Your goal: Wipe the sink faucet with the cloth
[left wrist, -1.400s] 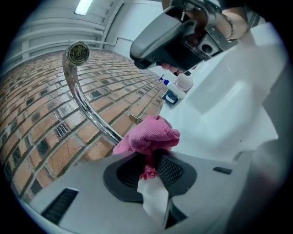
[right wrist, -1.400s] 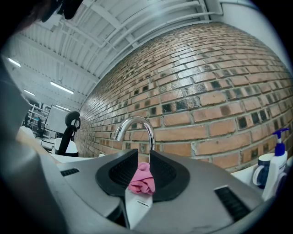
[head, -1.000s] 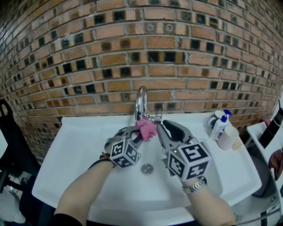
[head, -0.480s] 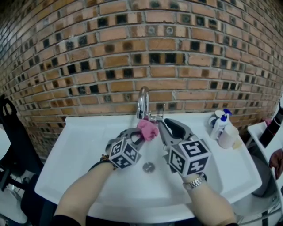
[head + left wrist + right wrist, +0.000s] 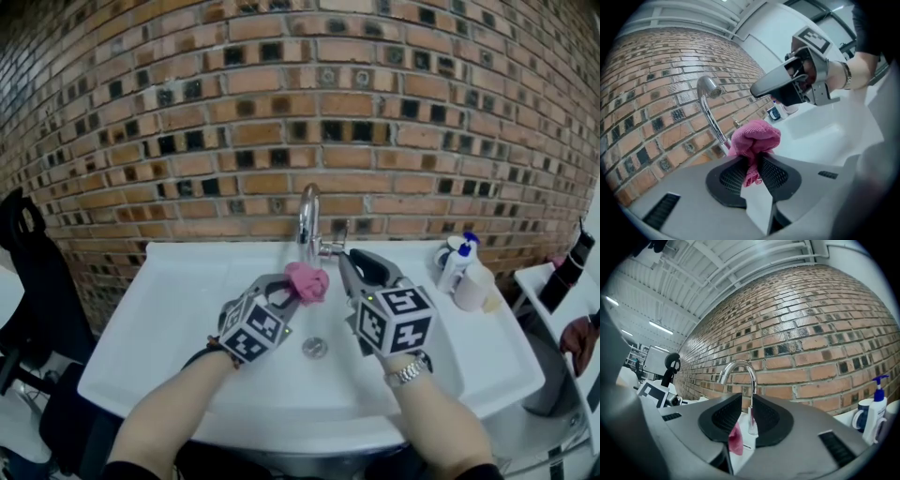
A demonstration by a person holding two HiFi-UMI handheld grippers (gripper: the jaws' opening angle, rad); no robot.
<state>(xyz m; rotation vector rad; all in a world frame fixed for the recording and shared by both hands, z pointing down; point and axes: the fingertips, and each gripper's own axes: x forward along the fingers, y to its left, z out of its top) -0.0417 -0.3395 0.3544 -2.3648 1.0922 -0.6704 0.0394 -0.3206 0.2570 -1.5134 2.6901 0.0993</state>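
Tightly between left fingers (image 5: 730,177), cloth (image 5: 754,138).

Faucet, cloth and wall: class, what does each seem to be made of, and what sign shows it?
Faucet: polished metal, likely chrome-plated; it mirrors light. Cloth: soft pink fabric, perhaps microfibre; it bunches in fuzzy folds. Wall: brick, some faces glossy, with pale mortar joints.

Faucet (image 5: 307,217) base: hidden behind cloth (image 5: 307,281) in head view. Right gripper view: fingers (image 5: 723,420) cover faucet's foot; cloth shows only as a sliver. Pump bottle (image 5: 455,265) label too small to read. Black chair (image 5: 28,281) cut by left edge.
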